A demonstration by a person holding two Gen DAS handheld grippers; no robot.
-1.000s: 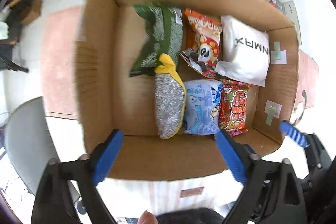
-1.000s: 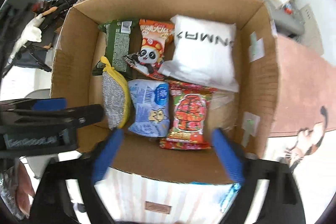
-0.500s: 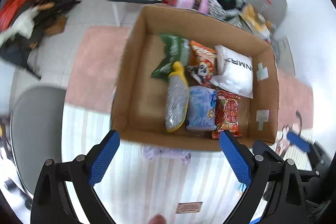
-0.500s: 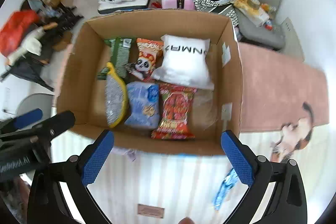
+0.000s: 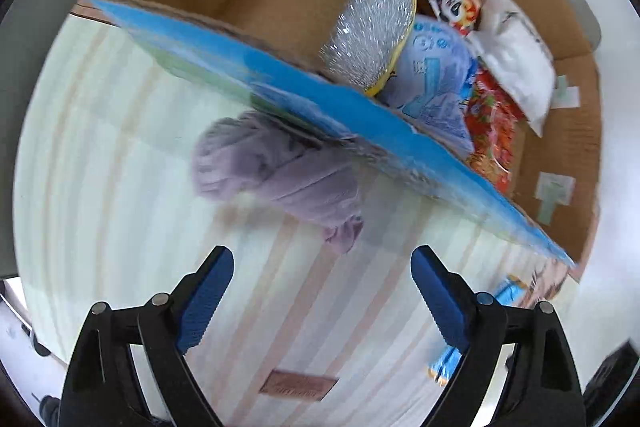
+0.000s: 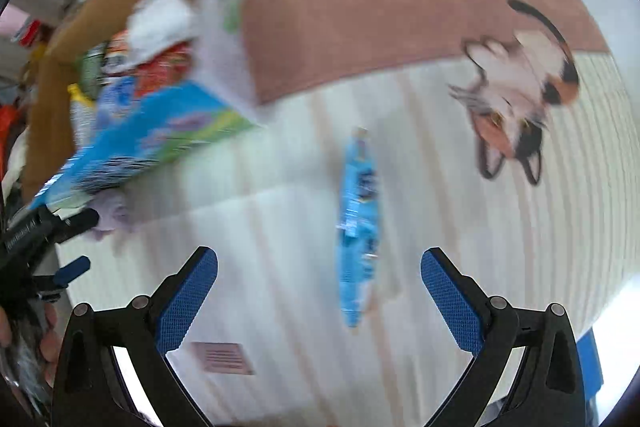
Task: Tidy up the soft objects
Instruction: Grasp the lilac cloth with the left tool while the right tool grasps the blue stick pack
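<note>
A crumpled purple cloth [image 5: 276,171] lies on the striped mat, partly under the blue front wall of the cardboard box [image 5: 280,75]. My left gripper [image 5: 322,291] is open and empty, just in front of the cloth. The box holds a silver and yellow scrubber [image 5: 372,27], a light blue pack [image 5: 432,75], red snack bags and a white pouch [image 5: 516,55]. In the right wrist view a blue packet [image 6: 358,223] lies on the mat. My right gripper [image 6: 320,291] is open and empty, straddling the packet's near end from above. The box [image 6: 132,147] sits at the left there.
The striped mat [image 5: 120,147] covers the floor near me. A pink rug with a cat picture [image 6: 516,99] lies beyond the blue packet. The left gripper's body [image 6: 36,239] shows at the left edge of the right wrist view. Clutter lies behind the box.
Both grippers have dropped low and moved away from over the box. The left now faces the purple cloth at the box front. The right has swung right over the blue packet.
</note>
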